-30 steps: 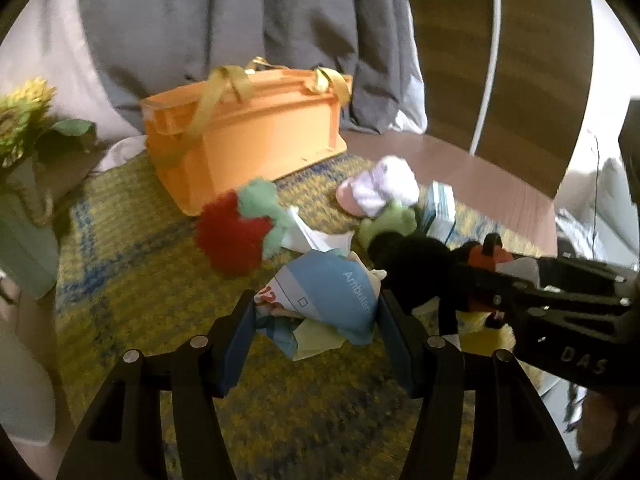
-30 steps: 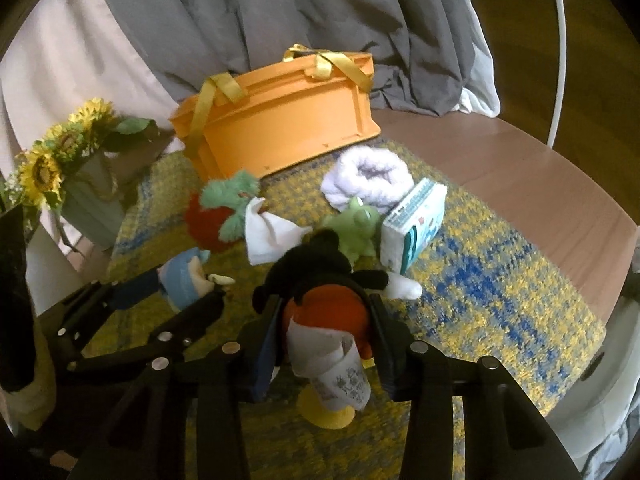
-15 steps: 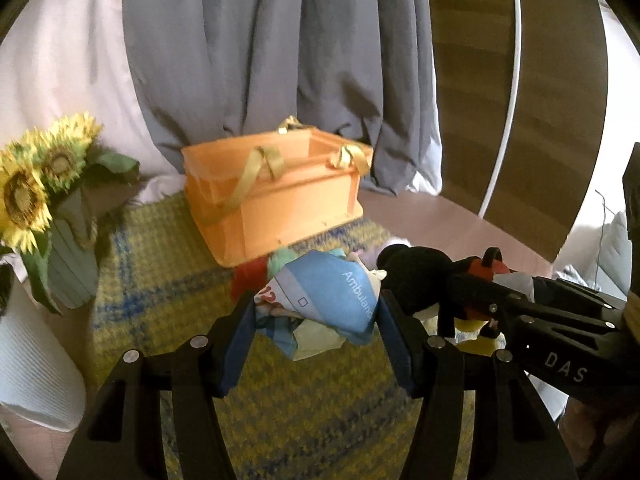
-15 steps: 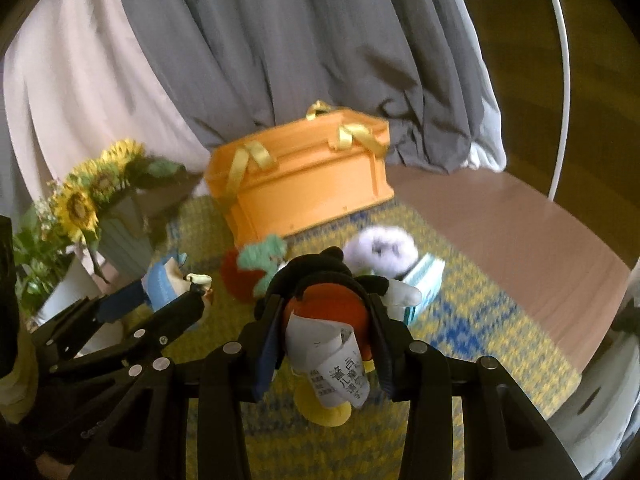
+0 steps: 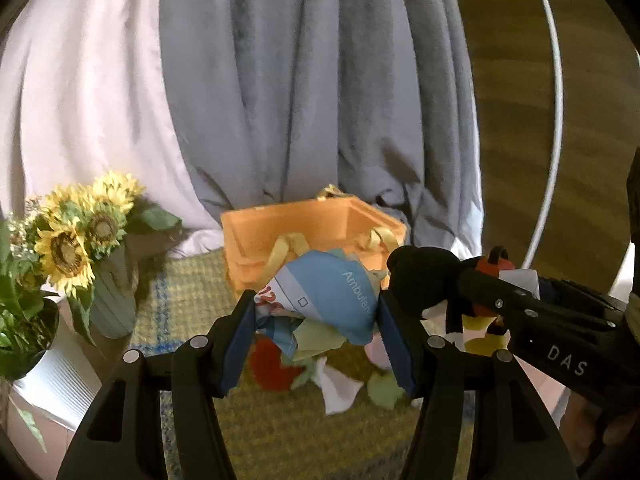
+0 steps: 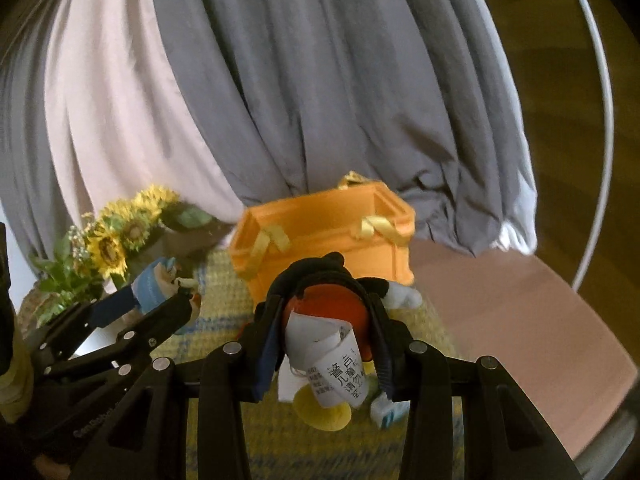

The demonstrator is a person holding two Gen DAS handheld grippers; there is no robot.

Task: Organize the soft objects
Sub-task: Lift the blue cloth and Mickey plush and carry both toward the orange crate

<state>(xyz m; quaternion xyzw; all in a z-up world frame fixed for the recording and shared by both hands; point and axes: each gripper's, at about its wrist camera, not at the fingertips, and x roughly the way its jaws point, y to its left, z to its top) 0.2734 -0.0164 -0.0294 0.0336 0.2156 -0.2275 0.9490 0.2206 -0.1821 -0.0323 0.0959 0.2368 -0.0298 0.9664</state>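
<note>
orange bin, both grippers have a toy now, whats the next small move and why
Probably carry both forward over the orange bin: the left gripper clamps the blue ambulance plush, the right gripper clamps the black and red plush, and the bin's open top lies just ahead.

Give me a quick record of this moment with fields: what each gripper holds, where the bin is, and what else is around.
left gripper: shut on the blue ambulance plush
right gripper: shut on the black and red plush, paper tag hanging toward the camera
orange bin: ahead on the yellow mat, open top, yellow ribbon handles
sunflowers: left of the bin
backdrop: grey curtain
still on mat: red plush and other small items
</note>
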